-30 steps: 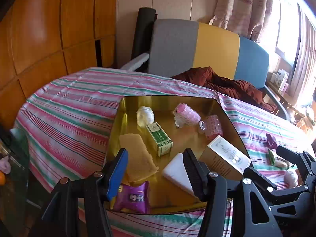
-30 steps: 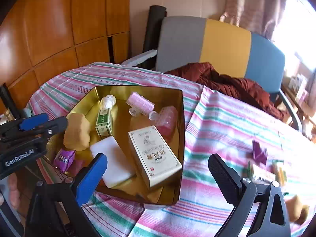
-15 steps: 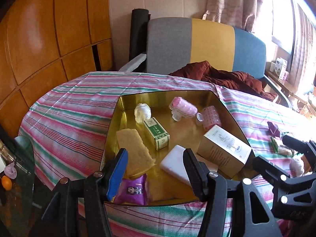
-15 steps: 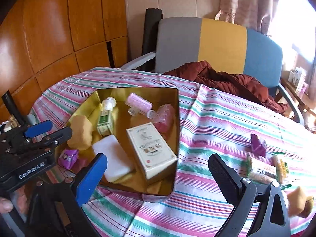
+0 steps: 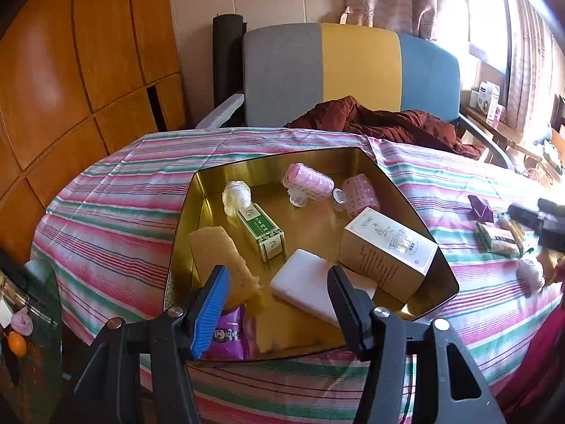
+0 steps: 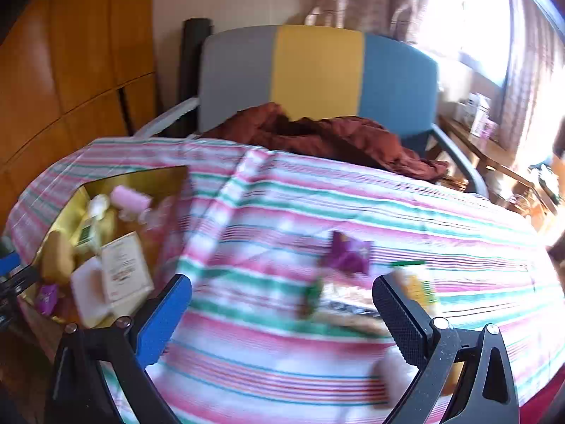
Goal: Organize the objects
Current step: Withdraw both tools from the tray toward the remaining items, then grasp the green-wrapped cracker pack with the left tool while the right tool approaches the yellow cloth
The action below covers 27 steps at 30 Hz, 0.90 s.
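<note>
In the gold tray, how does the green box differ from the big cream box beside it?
The green box is slim and small, while the cream box is clearly bulkier. The green box has green panels with white edging; the cream box is pale, with a dark printed emblem on top. The green box lies near the middle of the gold tray; the cream box lies against its right wall. Both are rectangular cartons lying on their sides inside the tray.

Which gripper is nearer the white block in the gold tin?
Left. The left gripper hangs open right over the white block at the tin's near end. The right gripper is open over loose items on the tablecloth, off to the tin's right.
</note>
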Tool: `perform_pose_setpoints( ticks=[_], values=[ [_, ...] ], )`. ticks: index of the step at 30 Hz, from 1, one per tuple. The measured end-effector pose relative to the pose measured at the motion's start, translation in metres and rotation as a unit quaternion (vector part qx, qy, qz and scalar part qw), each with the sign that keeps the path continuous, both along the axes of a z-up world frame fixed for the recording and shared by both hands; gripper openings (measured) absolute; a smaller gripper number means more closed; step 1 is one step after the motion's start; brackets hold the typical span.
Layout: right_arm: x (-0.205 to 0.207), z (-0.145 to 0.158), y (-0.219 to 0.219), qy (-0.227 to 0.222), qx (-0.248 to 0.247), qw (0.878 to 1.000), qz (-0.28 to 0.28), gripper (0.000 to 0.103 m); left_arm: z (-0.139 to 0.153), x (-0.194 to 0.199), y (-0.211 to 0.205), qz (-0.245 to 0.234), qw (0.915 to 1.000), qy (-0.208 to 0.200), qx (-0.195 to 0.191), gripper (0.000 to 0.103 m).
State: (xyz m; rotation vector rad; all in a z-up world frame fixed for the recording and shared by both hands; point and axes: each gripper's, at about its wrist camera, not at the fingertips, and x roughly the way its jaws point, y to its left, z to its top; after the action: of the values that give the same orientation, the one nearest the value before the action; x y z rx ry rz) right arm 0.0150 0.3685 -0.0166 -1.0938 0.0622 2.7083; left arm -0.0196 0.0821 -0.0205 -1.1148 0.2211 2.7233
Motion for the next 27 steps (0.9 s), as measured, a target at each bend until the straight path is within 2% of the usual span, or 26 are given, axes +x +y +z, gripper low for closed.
perform_pose_setpoints(
  ticks=[7,10,13,15,22,27],
  values=[
    [0.007,-0.006,0.093,-0.009,-0.001,0.996,-0.089,0.103,0.003,0.004,0.012,-0.012,0.9998,0.006,-0.017,0.059],
    [0.015,-0.016,0.129,-0.01,-0.033,0.991,-0.129,0.103,0.003,0.005,0.019,-0.021,0.9995,0.007,-0.025,0.059],
    [0.021,-0.021,0.154,-0.009,-0.093,0.983,-0.16,0.103,0.005,0.006,0.028,-0.031,0.9989,0.009,-0.032,0.059],
    [0.023,-0.021,0.159,0.0,-0.107,0.981,-0.165,0.103,0.006,0.008,0.033,-0.039,0.9985,0.011,-0.036,0.059],
    [0.025,-0.02,0.158,0.0,-0.108,0.98,-0.167,0.103,0.009,0.01,0.06,-0.073,0.9964,0.011,-0.042,0.059],
    [0.036,-0.018,0.172,0.016,-0.123,0.97,-0.207,0.103,0.01,0.013,0.085,-0.114,0.9928,0.0,-0.034,0.059]
  ],
)
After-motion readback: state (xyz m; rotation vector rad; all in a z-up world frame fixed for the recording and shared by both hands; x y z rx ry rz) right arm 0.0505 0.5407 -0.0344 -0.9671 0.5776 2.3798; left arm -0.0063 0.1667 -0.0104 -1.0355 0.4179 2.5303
